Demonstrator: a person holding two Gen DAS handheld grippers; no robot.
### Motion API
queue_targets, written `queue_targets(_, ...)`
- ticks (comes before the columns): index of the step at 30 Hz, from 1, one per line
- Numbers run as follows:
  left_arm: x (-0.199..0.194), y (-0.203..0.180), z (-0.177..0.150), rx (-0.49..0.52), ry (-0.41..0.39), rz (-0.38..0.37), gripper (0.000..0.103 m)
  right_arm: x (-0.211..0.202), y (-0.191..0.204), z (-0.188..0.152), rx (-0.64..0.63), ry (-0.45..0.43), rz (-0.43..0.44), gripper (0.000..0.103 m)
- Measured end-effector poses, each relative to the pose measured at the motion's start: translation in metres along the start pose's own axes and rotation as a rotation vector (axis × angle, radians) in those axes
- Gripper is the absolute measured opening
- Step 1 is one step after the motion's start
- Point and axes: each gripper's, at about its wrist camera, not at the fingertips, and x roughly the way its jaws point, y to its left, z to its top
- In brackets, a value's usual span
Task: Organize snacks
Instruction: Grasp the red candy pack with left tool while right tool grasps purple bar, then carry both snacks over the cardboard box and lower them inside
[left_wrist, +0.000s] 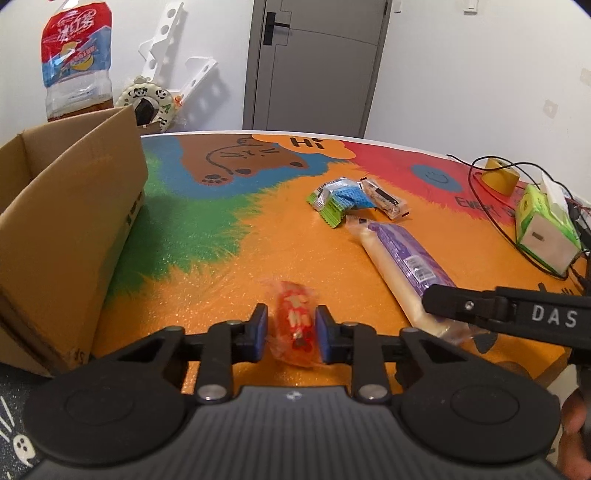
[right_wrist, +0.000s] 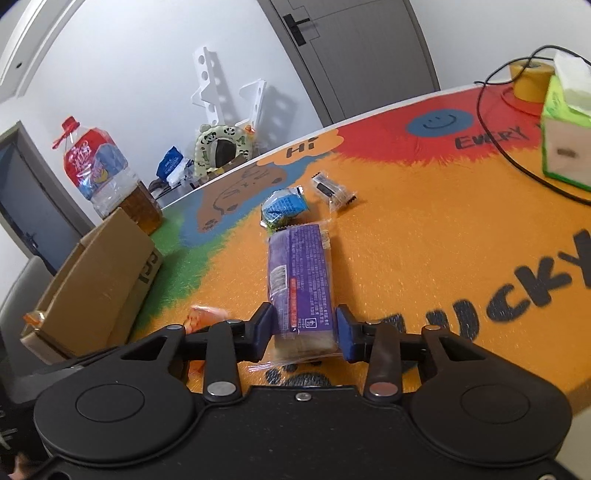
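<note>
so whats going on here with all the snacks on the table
A person is sorting snacks with two hand-held tongs. The left tongs are closed on a small red wrapped snack, and the right tongs are closed on the near end of a long purple packet. Both snacks still lie on the colourful table mat. A few more small packets wait further back, and an open cardboard box stands to the left.

Cardboard box (left_wrist: 70, 221) left on table (left_wrist: 295, 240), snack pile (left_wrist: 354, 199) behind long pack (left_wrist: 399, 262), tissue box (left_wrist: 543, 229) right.
</note>
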Motion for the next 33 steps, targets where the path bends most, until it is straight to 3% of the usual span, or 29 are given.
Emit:
queue_targets(5,-0.005,0.005,-0.001,-0.015,-0.006,-0.018,0.019,0.005,0.007,0.003,-0.029,-0.012,-0.026,0.044)
queue_targets(7,-0.007,0.007,0.000,-0.020,-0.013,-0.026,0.018,0.010,0.010,0.005,-0.041,-0.017,-0.041,0.054)
queue_targets(13,-0.013,0.016,0.003,-0.033,-0.030,-0.019,0.018,0.024,0.018,0.003,-0.075,-0.006,-0.058,0.058)
queue_targets(14,-0.013,0.018,0.004,-0.039,-0.029,-0.018,0.018,0.024,0.020,0.001,-0.087,-0.011,-0.064,0.057)
queue_targets(16,-0.015,0.021,0.004,-0.049,-0.028,-0.015,0.018,0.023,0.021,0.000,-0.103,-0.005,-0.087,0.037)
queue_targets(19,-0.023,0.022,0.005,-0.058,-0.041,-0.016,0.018,0.013,0.019,0.000,-0.064,-0.009,-0.041,0.031)
queue_targets(23,-0.039,0.023,0.009,-0.063,-0.069,-0.023,0.018,-0.002,0.018,0.000,-0.021,-0.058,-0.008,0.030)
queue_targets(33,-0.082,0.035,0.023,-0.080,-0.159,-0.010,0.018,-0.033,0.046,0.010,-0.054,-0.142,0.055,0.029)
